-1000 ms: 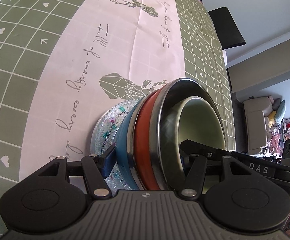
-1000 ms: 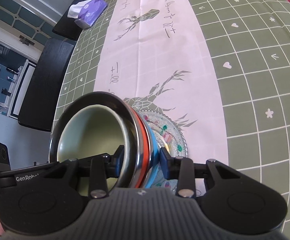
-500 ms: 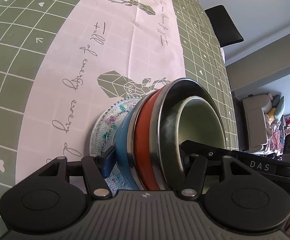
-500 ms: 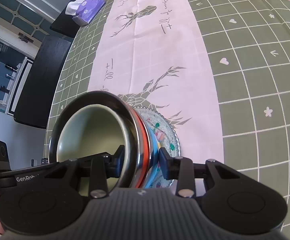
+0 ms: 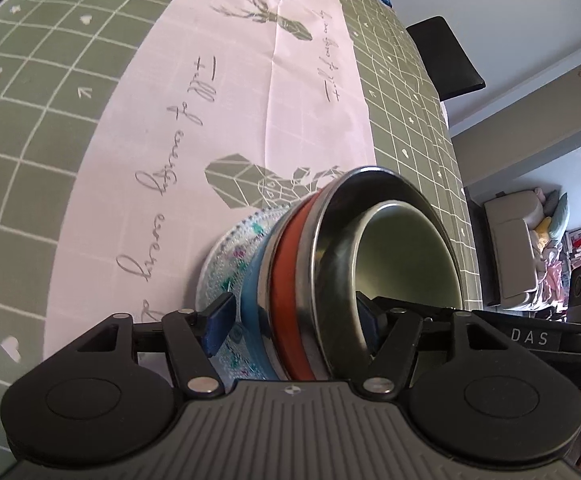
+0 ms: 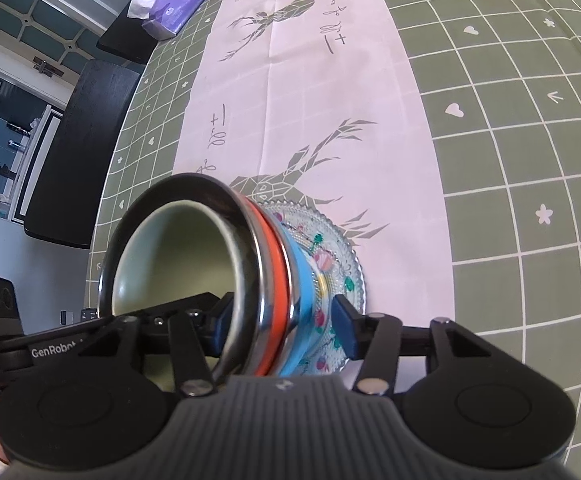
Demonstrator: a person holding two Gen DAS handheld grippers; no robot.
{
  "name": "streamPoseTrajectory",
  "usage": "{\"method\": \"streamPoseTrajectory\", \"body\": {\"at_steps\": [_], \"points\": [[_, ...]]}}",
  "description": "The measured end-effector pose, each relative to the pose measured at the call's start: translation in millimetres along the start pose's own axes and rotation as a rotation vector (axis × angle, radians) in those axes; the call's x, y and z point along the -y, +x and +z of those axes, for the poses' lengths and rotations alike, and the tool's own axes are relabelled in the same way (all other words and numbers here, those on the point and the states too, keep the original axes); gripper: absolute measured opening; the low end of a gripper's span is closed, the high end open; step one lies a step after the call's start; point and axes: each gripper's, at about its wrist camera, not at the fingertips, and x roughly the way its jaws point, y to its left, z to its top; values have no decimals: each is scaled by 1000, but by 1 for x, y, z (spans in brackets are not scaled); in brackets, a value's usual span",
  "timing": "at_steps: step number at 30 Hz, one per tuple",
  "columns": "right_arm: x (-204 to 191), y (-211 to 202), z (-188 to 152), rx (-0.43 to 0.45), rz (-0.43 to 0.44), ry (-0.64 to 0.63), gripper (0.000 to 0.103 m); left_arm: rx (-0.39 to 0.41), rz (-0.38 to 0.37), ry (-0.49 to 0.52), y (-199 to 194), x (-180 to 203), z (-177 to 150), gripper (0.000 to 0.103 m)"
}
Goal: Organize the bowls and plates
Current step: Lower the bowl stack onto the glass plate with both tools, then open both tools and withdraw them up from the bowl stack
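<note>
A nested stack of dishes is held from both sides: a clear patterned glass plate (image 5: 230, 248) at the bottom, a blue bowl (image 5: 250, 280), an orange bowl (image 5: 286, 280), a steel bowl (image 5: 330, 248) and a pale green bowl (image 5: 406, 256) innermost. My left gripper (image 5: 290, 320) is shut on the stack, one finger under the glass plate, the other inside the green bowl. My right gripper (image 6: 282, 320) is shut on the same stack (image 6: 274, 280) from the opposite side, across the glass plate (image 6: 342, 256) and green bowl (image 6: 170, 256).
A green grid tablecloth (image 6: 510, 140) with a pink deer-print runner (image 6: 310, 80) covers the table. A purple tissue pack (image 6: 170, 8) lies at the far left edge by black chairs (image 6: 74, 160). A black chair (image 5: 446, 56) stands beyond the table in the left wrist view.
The held stack has shifted a little along the runner, with both grippers staying shut on it. The grip has not changed.
</note>
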Motion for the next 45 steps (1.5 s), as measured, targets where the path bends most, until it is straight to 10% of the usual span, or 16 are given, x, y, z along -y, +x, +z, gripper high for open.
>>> {"method": "streamPoseTrajectory", "body": {"at_steps": [17,31,45], "points": [[-15,-20,3,31,-14,-62,65,136,81,133,-41,11,7,78],[-73,-129,-51,532,-211,-512,100,691,273,630,-136,101,-52,79],[-60,-153,-179,852,-271,-583,100,834,435,691,-126,127,-148,93]]}}
